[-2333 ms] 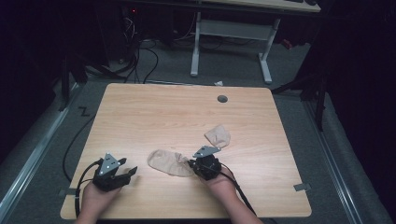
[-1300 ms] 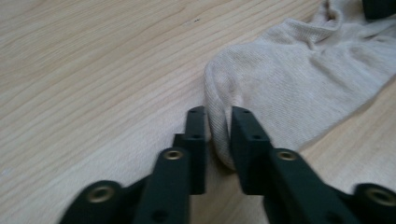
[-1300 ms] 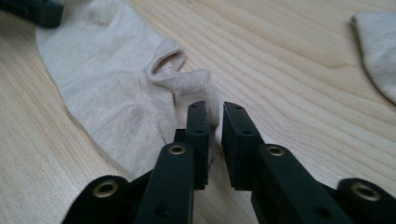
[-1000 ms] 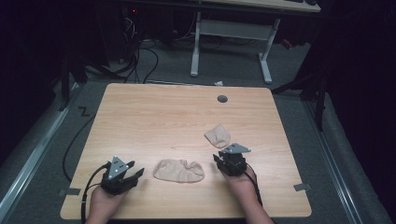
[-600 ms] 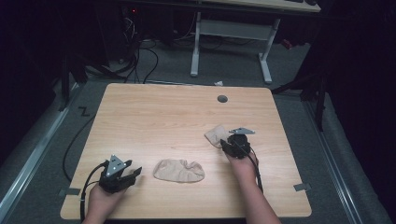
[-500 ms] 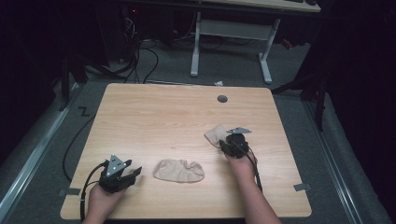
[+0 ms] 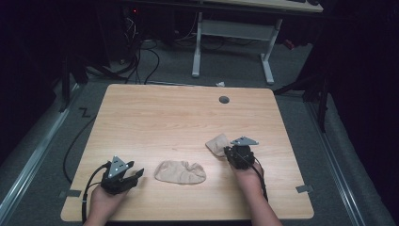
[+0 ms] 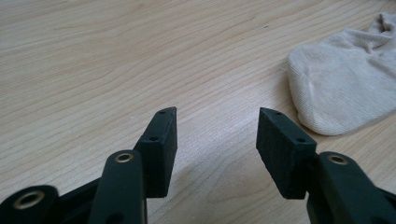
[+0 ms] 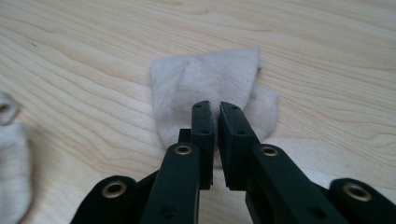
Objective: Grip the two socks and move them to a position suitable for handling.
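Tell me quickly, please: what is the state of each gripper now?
Left gripper: open, holding nothing, above the light wooden table.
Right gripper: jaws have just been closing, now shut on the small folded beige cloth sock.

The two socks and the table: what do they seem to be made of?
The flat sock and the folded sock look like beige knitted cotton or a blend: fine ribbed weave, soft matte wrinkles. The table shows pale wood grain with a smooth, slightly glossy finish; it may be laminate and not solid wood.
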### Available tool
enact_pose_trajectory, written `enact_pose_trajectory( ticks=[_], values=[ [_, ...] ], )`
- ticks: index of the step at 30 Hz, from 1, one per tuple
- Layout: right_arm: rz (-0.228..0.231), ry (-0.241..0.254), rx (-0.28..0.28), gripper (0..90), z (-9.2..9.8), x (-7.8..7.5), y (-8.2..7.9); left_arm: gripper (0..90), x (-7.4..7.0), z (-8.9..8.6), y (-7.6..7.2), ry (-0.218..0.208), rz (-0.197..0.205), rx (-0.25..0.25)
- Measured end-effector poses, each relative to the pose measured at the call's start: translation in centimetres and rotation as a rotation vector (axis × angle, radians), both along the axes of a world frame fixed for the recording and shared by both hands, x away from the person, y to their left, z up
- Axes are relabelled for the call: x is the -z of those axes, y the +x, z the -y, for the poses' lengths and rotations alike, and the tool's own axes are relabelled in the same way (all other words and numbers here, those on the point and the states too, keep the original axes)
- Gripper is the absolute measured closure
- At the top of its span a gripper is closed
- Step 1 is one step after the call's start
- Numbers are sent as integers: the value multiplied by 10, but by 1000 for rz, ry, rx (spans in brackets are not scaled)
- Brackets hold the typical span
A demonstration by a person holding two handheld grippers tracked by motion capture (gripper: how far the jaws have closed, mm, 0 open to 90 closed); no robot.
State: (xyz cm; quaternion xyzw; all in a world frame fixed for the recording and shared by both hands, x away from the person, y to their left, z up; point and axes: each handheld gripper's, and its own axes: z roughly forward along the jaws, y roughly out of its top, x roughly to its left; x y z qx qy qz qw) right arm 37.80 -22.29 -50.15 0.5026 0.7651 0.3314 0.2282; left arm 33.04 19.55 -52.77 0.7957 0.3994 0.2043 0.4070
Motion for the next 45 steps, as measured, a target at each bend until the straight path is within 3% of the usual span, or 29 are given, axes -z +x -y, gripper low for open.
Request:
enact_pose_trajectory(
  ticks=[8, 14, 18, 23, 27, 33, 39, 40, 45],
  values=[
    [48, 4, -23, 857, -5, -20, -5, 485, 0, 2, -1, 5, 3, 4],
    [69, 4, -41, 857, -19, -29, 13, 485, 0, 0, 1, 0, -1, 2],
    [50, 23, -74, 851, -42, -24, 38, 485, 1, -1, 1, -4, 0, 1],
    [45, 33, -86, 760, -55, -24, 50, 485, 1, -4, 1, -14, -2, -5],
    [57, 20, -63, 723, -47, -30, 48, 485, 1, -6, 2, -20, -5, -12],
    [59, 19, -9, 707, -21, -34, 37, 485, 0, -3, 1, -11, -2, -4],
    [19, -4, 46, 659, -1, -19, 33, 483, 0, 0, 0, -2, 4, 1],
    [-19, -4, 66, 628, 5, -11, 34, 483, 0, 0, 0, -4, 4, 1],
    [-84, 20, 106, 563, 15, 8, 35, 483, 1, -2, 1, -5, 0, -1]
  ],
)
